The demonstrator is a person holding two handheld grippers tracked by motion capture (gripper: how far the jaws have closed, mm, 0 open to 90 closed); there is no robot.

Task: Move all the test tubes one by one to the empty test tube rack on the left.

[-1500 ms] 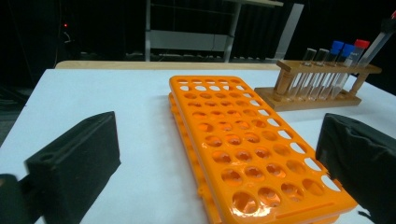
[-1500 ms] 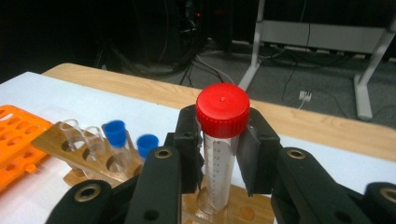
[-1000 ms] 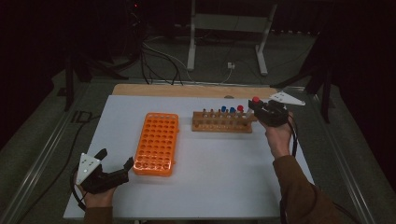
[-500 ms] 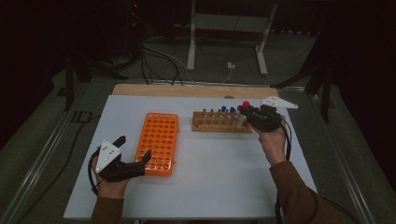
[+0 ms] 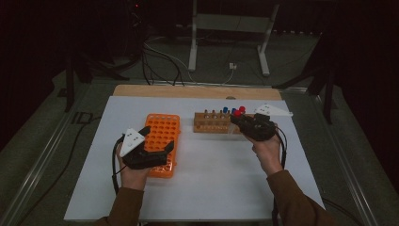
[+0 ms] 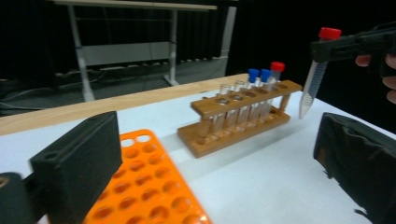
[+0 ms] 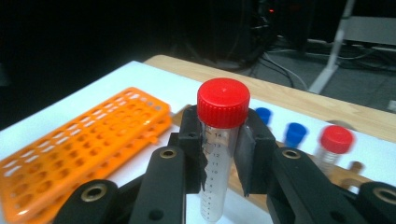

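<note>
My right gripper point(image 5: 238, 122) is shut on a clear tube with a red cap point(image 5: 237, 113), held just in front of the right end of the wooden rack point(image 5: 211, 123). In the right gripper view the pads clamp the tube point(image 7: 223, 105) just under its cap. The left gripper view shows that tube point(image 6: 314, 79) hanging upright above the table, right of the wooden rack point(image 6: 233, 126). That rack holds two blue-capped tubes point(image 6: 259, 74), a red-capped one point(image 6: 277, 66) and several clear ones. My left gripper point(image 5: 158, 139) stands open over the near part of the orange rack point(image 5: 162, 123), nothing between its jaws.
Both racks sit on a white board point(image 5: 211, 188) with a wooden strip point(image 5: 188, 92) along its far edge. Behind the table stand a metal frame point(image 5: 195, 37) and loose cables point(image 5: 160, 56) on the floor. Bare white surface lies in front of the wooden rack.
My left gripper has travelled from the table's near left corner to the right and up over the orange rack. My right gripper has carried the red-capped tube leftward along the wooden rack's front.
</note>
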